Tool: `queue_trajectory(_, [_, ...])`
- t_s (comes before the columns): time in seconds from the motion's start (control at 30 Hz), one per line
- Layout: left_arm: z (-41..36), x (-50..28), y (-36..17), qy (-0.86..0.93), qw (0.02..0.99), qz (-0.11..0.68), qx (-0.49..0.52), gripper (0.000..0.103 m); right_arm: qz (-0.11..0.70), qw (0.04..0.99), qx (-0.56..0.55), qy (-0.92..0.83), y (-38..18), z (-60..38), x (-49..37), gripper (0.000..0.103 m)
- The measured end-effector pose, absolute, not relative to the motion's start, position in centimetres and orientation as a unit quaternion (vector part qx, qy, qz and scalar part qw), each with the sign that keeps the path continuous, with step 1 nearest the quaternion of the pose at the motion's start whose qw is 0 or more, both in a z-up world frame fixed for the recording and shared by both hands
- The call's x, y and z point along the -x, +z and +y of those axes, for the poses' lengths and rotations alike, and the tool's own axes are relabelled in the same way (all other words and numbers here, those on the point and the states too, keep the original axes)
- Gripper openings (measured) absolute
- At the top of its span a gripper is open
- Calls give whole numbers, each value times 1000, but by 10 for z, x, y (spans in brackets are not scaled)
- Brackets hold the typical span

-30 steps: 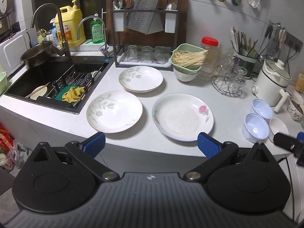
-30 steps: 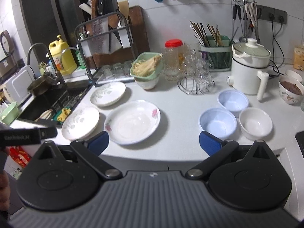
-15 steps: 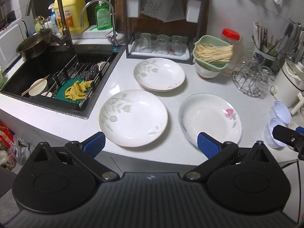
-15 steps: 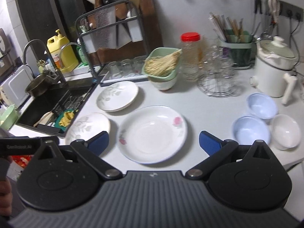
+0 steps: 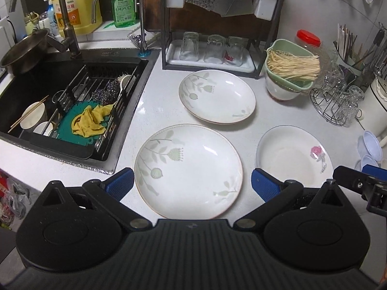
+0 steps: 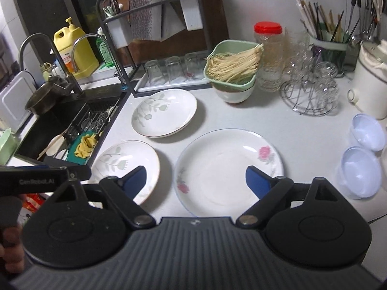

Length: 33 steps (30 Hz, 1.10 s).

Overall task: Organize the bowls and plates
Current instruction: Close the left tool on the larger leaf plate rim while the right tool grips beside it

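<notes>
Three white plates lie on the white counter. The near green-leaf plate (image 5: 188,169) sits between the jaws of my open left gripper (image 5: 192,182); it also shows in the right wrist view (image 6: 125,164). A second green-leaf plate (image 5: 217,96) (image 6: 164,112) lies behind it. The pink-rose plate (image 6: 229,169) (image 5: 293,157) lies between the jaws of my open right gripper (image 6: 196,180). Two pale blue bowls (image 6: 360,171) (image 6: 368,131) stand at the right. Both grippers are empty and hover over the counter's front edge.
A black sink (image 5: 60,101) with a rack, cloth and dishes is at the left. A glass rack (image 5: 212,48), a green basket of noodles on a bowl (image 5: 289,68), a wire stand of glasses (image 6: 309,89) and a white pot (image 6: 372,84) line the back.
Both grippers have moved forward and down toward the counter; the plates look bigger and closer. Both stay open and empty.
</notes>
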State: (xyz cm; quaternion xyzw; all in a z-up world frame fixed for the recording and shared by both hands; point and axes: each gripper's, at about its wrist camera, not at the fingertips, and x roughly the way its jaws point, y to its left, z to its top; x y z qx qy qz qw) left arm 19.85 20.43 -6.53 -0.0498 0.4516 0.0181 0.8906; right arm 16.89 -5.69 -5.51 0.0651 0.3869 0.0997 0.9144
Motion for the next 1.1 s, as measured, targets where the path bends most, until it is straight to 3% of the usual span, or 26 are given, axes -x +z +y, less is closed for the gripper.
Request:
queue_trajectory(0.17, [234, -232, -85, -4, 881, 473, 25, 103, 391, 912, -83, 92, -65, -32, -184, 81])
queue_trajectory(0.5, [289, -288, -130, -54, 858, 510, 4, 103, 413, 897, -135, 80, -90, 13, -202, 80])
queue_trajectory(0.57, [295, -292, -138, -62, 856, 514, 8, 103, 430, 887, -150, 75, -99, 19, -203, 69])
queue_trajectory(0.63, [301, -295, -145, -75, 852, 517, 19, 103, 440, 882, -156, 69, -107, 27, -203, 48])
queue_trajectory(0.7, [305, -295, -152, -88, 850, 518, 27, 103, 452, 875, -161, 58, -116, 34, -206, 40])
queue_trajectory(0.87, [309, -294, -167, -107, 854, 508, 25, 103, 480, 858, -182, 31, -141, 43, -210, 37])
queue_trajectory(1.1, [317, -299, -184, -131, 855, 499, 46, 74, 483, 856, -186, -6, -163, 46, -213, 31])
